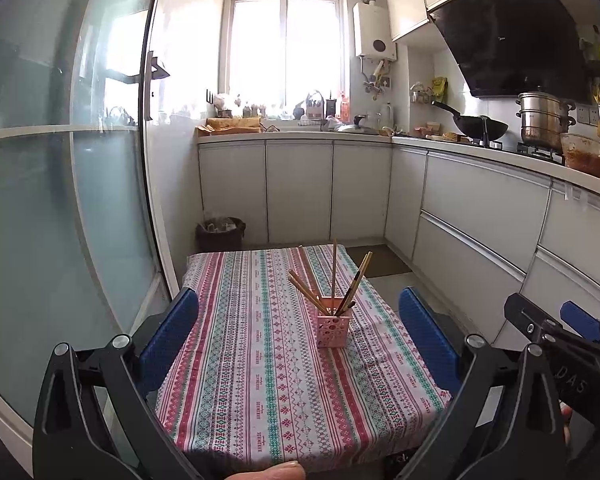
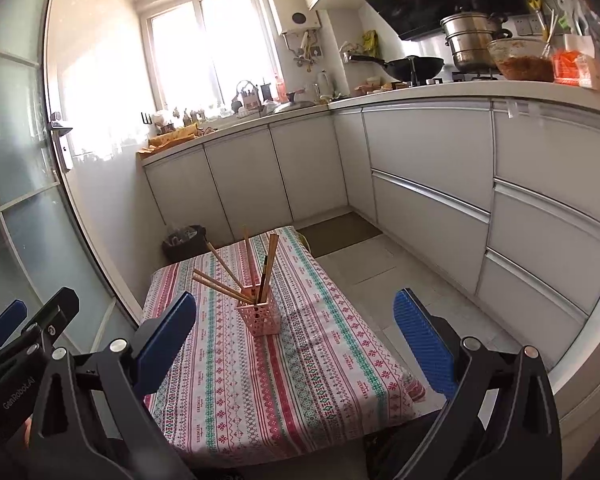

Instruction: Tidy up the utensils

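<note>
Chopsticks [image 1: 332,280] stand splayed in pink holder [image 1: 333,327], mid table on striped cloth [image 1: 260,380]. Left gripper [image 1: 300,344] & right gripper [image 2: 296,340] hover near table edge, both w/ fingers wide apart, holding nothing.

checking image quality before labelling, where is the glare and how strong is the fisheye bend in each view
Left wrist view: window blown out white, the glass door frame curving strongly, pink chopstick holder sharp. Right wrist view: window again overexposed with glare washing the left wall, cabinet lines bowed, holder and tablecloth clear.
</note>
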Tool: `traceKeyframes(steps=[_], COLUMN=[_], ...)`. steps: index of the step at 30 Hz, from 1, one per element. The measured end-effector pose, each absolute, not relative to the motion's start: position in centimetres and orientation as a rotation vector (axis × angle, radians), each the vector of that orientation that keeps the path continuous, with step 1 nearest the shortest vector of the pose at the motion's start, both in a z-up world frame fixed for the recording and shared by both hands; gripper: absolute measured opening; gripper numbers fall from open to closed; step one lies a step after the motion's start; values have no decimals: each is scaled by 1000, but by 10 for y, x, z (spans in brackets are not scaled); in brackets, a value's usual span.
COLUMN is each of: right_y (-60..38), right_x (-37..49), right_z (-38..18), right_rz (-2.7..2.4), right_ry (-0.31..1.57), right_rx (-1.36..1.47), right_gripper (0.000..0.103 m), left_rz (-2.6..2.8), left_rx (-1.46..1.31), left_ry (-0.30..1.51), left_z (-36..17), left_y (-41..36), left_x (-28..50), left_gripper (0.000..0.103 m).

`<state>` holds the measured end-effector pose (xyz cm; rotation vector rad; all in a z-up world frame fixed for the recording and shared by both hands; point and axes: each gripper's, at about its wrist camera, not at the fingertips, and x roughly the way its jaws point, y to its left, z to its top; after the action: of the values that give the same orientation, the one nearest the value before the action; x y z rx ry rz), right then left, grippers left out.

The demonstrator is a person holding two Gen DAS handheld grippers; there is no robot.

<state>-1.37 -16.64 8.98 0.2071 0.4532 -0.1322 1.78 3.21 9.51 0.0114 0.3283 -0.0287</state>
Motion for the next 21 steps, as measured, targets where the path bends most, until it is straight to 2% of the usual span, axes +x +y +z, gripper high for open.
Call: traceKeyframes(steps=[21], right_y=[-168], right_x=[-19], right_z=[90], right_rz=[-122], right_ry=[456], right_rx=[226], right_gripper=[96], left_rz=[-21], left_rx=[23], left_ry=[353], left_z=[88], left_y=[33], left_x=[21], left_gripper=[96])
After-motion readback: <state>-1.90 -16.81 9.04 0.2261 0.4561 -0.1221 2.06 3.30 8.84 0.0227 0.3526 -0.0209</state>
